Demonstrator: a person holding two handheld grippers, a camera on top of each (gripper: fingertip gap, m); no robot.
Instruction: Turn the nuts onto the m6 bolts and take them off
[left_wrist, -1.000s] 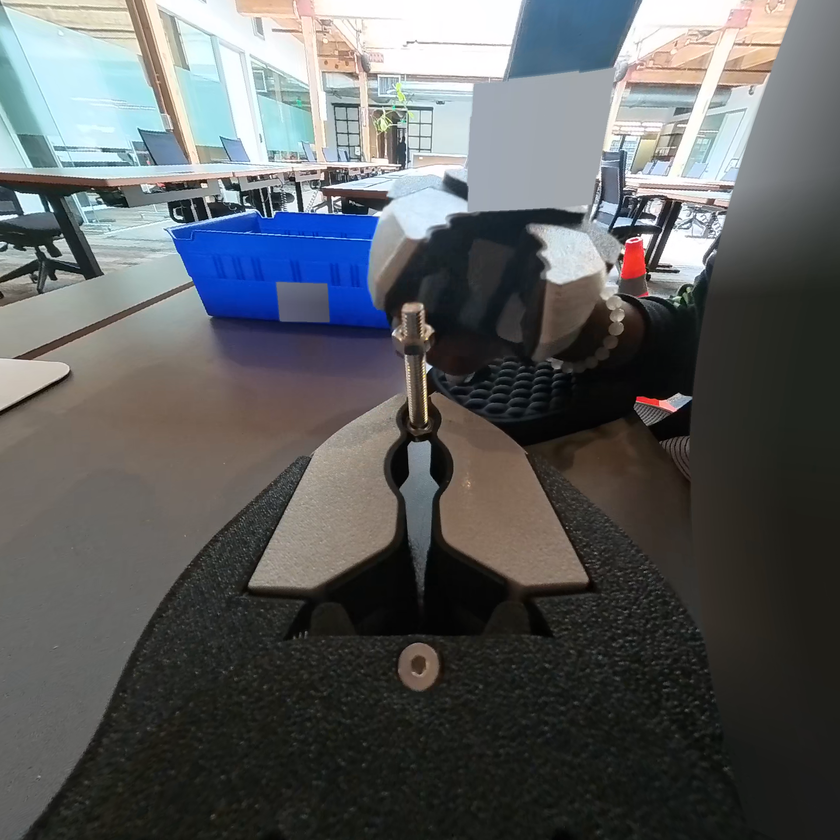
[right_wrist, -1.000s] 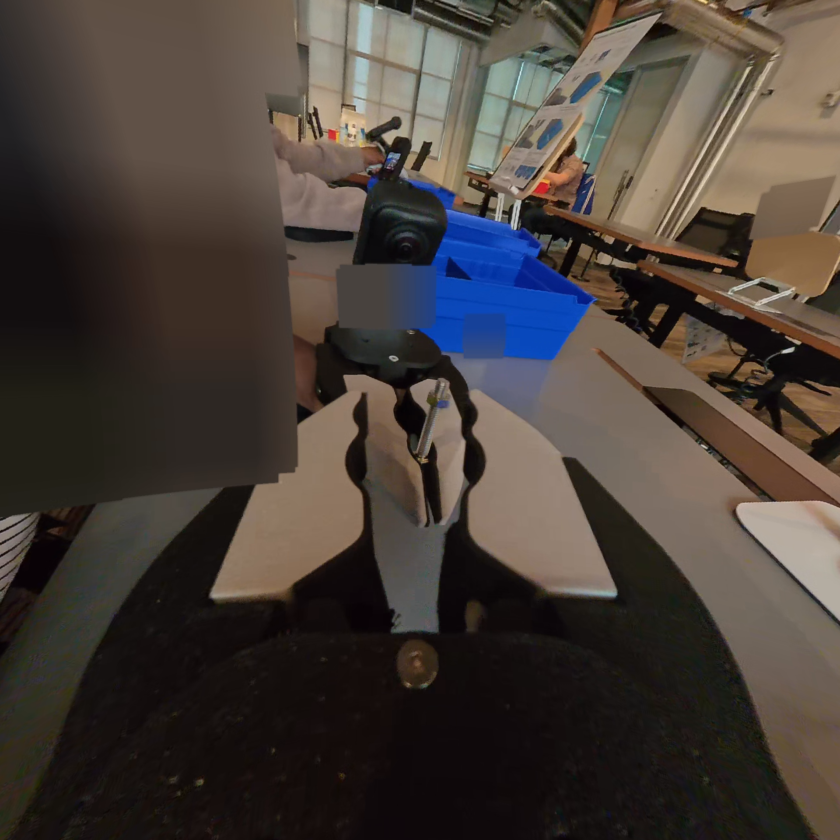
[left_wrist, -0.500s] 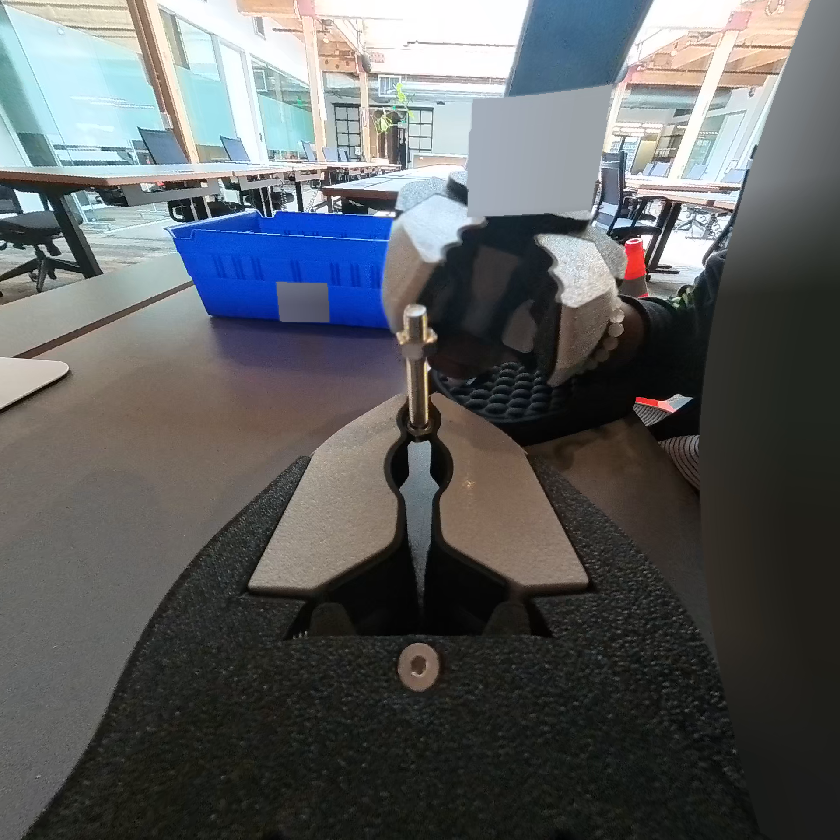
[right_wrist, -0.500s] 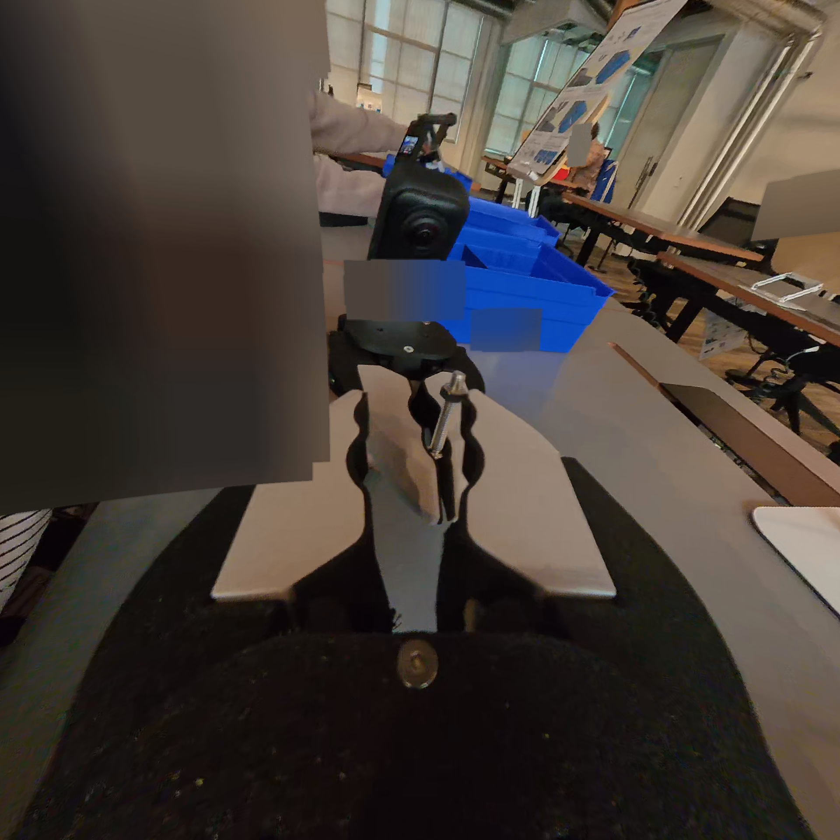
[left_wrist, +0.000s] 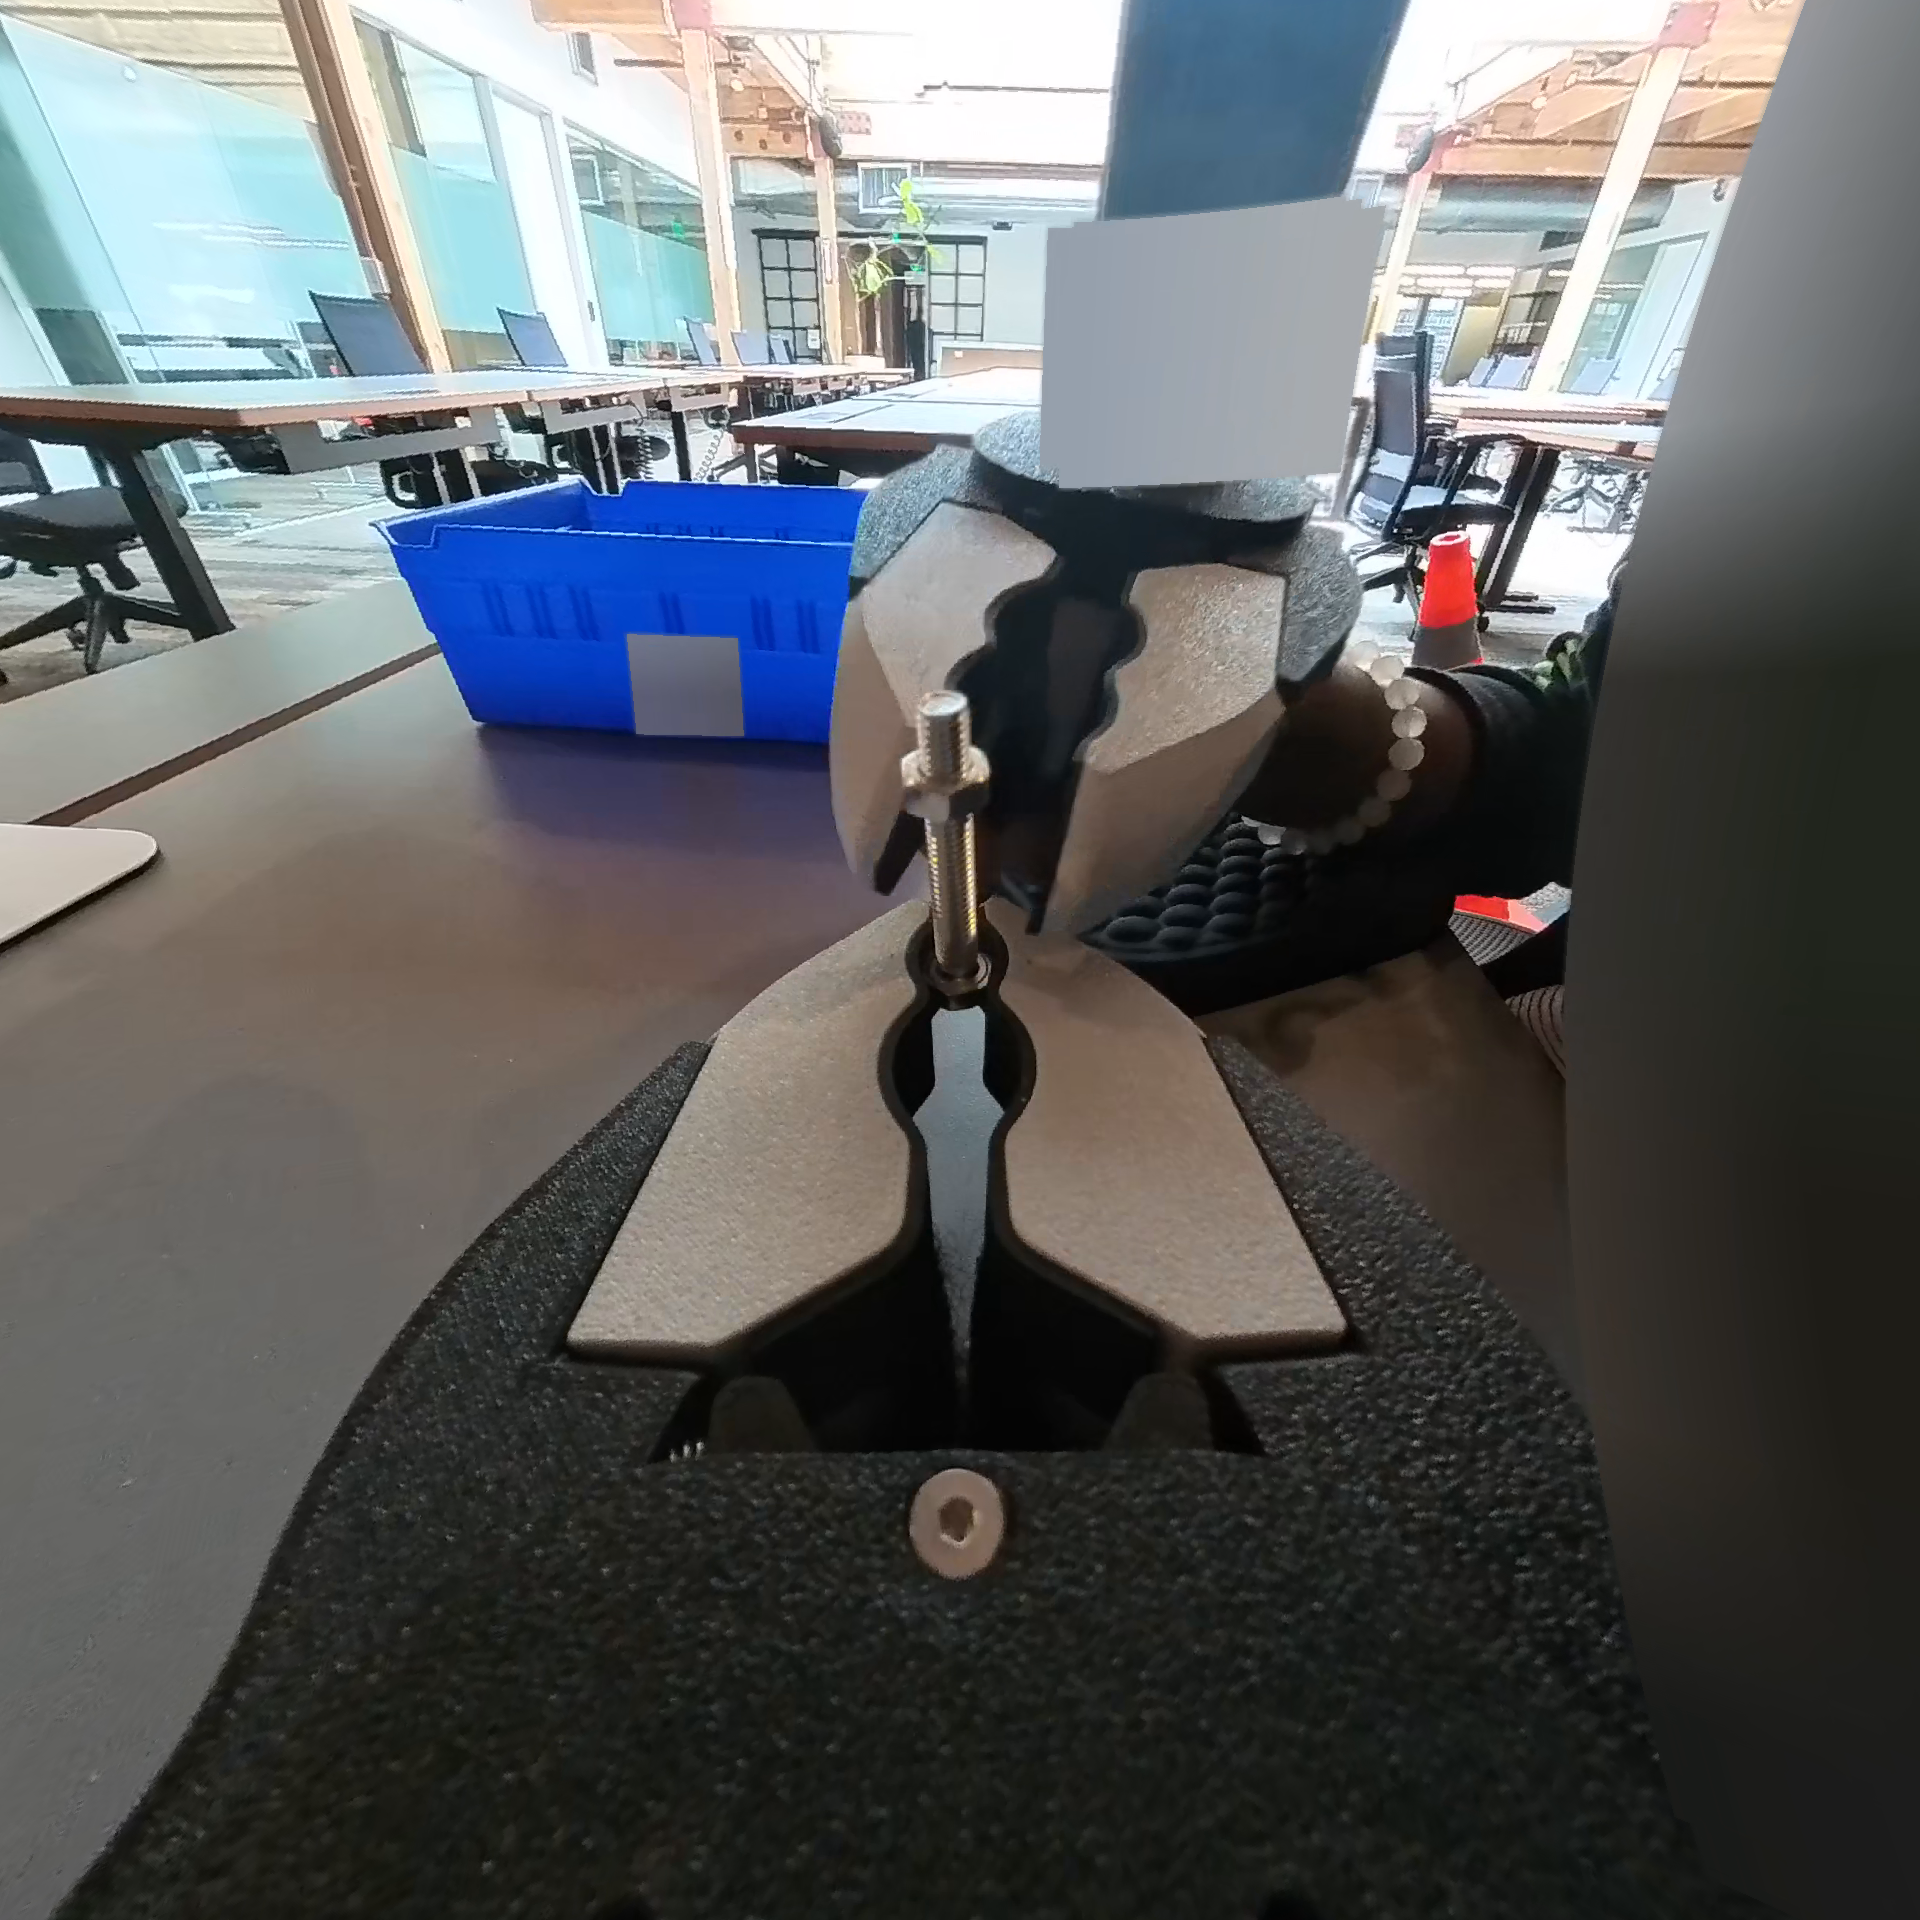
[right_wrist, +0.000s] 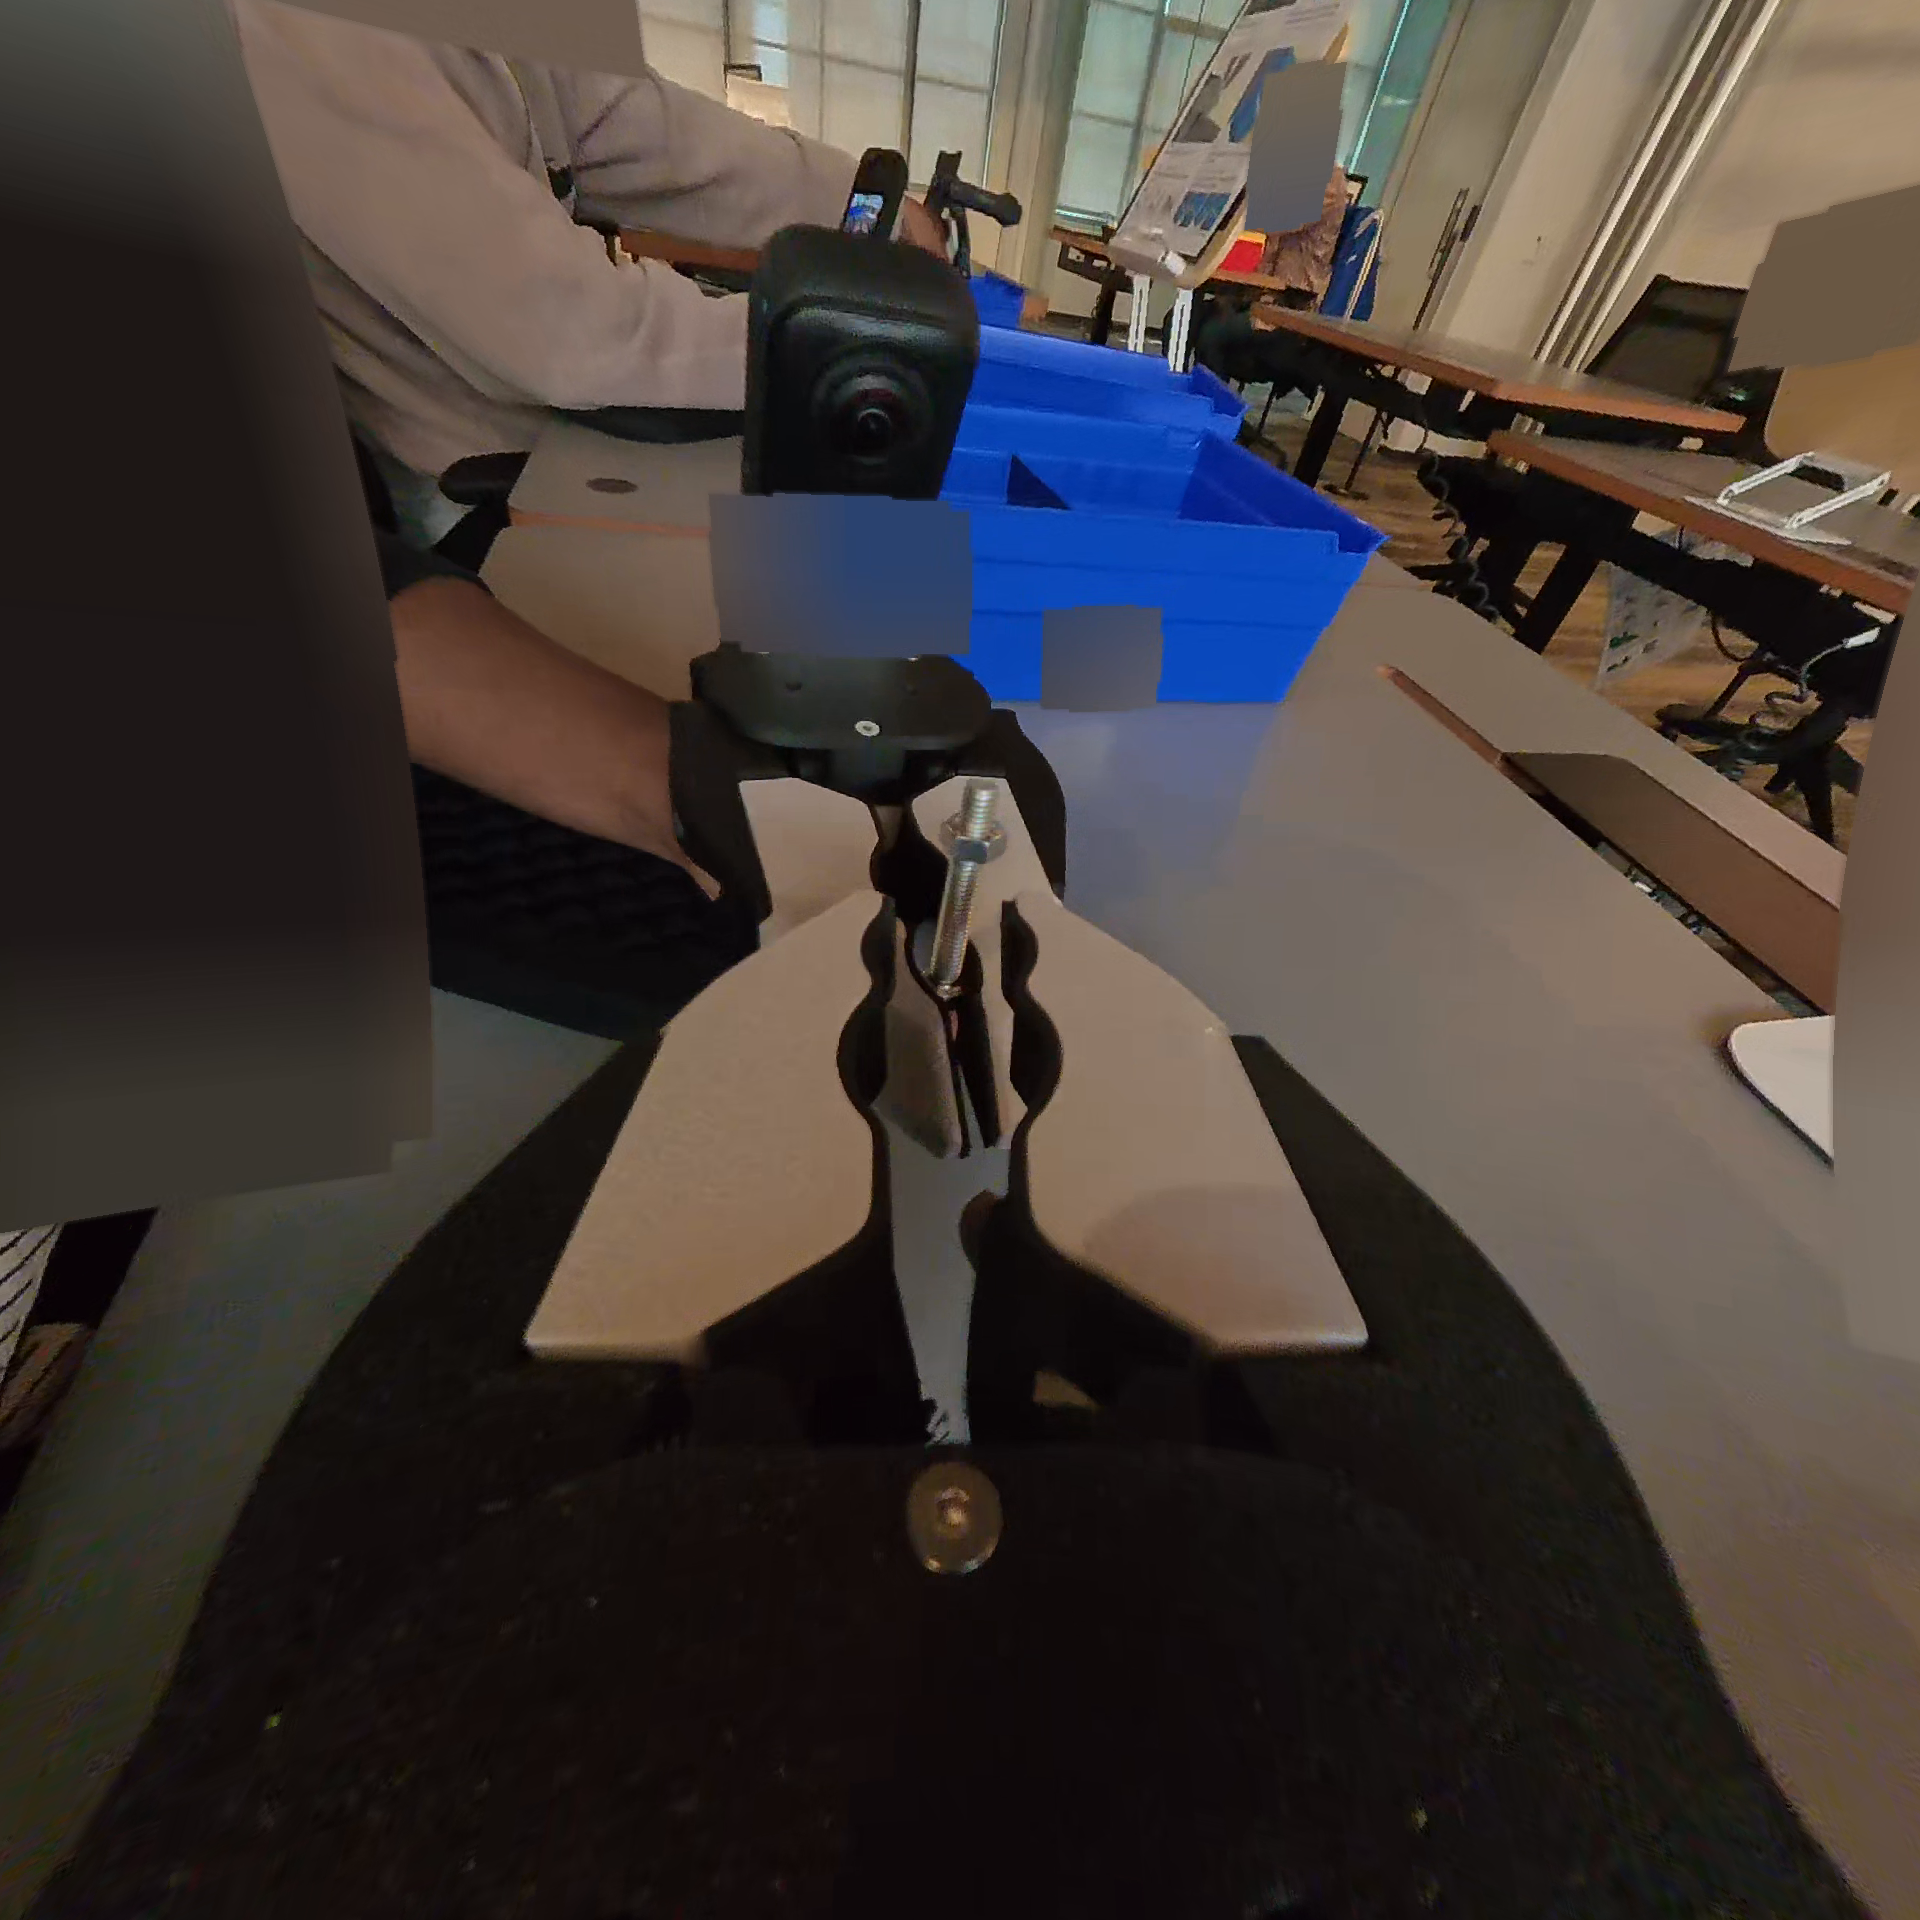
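Left wrist view: left gripper (left_wrist: 958, 971) pinches upright threaded steel bolt (left_wrist: 951, 873) at its base; silver hex nut (left_wrist: 943, 774) near tip | Right wrist view: right gripper (right_wrist: 940, 914) part-closed, apparently gripping nothing; centre on nut, squeeze flats squarely.

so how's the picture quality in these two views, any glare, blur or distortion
Left wrist view: the ceiling and windows are blown out white; the bolt is sharp, while the right hand-held gripper behind it is slightly motion-blurred; straight lines bow from the wide lens. Right wrist view: dimmer and warmer, with a soft sheen on the grey table; the bolt is fairly crisp. Both views carry large smooth blurred patches.
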